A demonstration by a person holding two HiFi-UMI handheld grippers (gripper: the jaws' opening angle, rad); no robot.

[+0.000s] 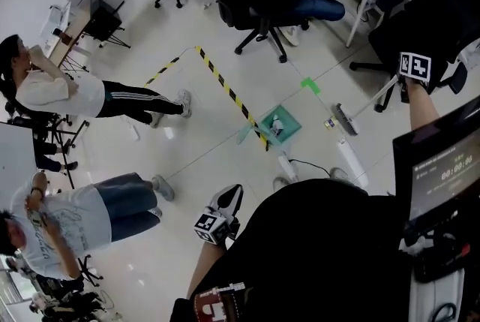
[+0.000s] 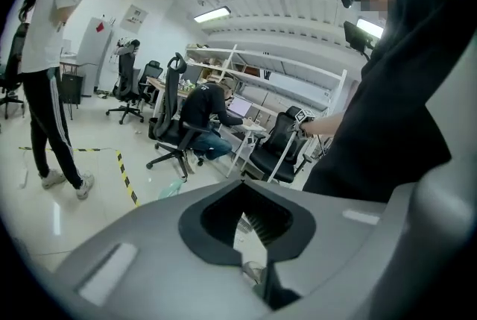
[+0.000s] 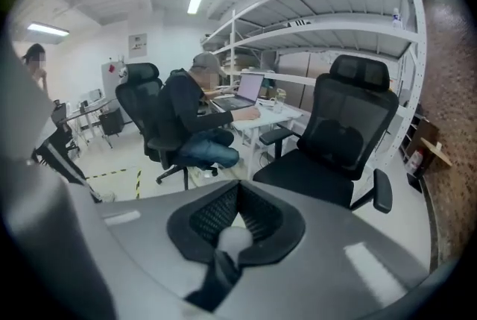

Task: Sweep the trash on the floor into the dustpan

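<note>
My right gripper (image 3: 237, 195) has its jaws pressed together on what I judge to be the top of the broom handle (image 3: 234, 239), the pale knob sitting between them. The broom head (image 1: 345, 118) rests on the floor (image 1: 210, 163), well below and ahead of this gripper, with a small yellowish scrap (image 1: 330, 123) just beside it. The green dustpan (image 1: 279, 125) lies beyond the scrap, well ahead of my left gripper (image 2: 242, 188), and some bits are already in it. The jaws of the left gripper stand together, with nothing between them that I can name. To sweep well, I would keep the bristles flat, pull short strokes toward the pan, and bring the left gripper near it, so the pan does not slide away.
</note>
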